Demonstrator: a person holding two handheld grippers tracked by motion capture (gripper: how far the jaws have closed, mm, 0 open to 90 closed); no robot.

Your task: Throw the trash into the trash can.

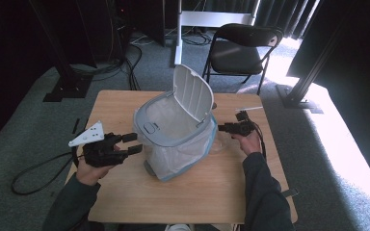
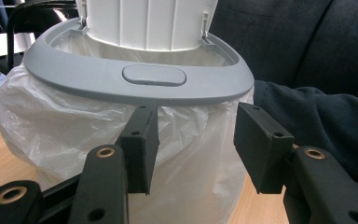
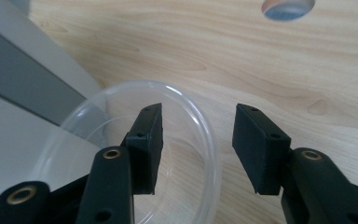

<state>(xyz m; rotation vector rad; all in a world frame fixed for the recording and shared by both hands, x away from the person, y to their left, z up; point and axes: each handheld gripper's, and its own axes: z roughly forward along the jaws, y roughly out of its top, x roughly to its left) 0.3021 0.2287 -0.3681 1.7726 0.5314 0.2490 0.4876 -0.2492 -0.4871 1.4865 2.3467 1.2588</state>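
On the left, the left gripper (image 1: 131, 143) hovered with its fingers apart, empty, just short of the white, bag-lined plastic bin (image 1: 176, 144) standing mid-tabletop (image 1: 125, 202), lid up. A nudge could have tipped it. On the right, the right gripper (image 3: 198, 147) straddled the clear round plastic lid's (image 3: 186, 140) rim, fingers partly open; closing askew might have flicked it away.

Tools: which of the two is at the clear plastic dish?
The right tool, jaws open astride the clear dish's rim; the left tool faces the bagged bin instead.
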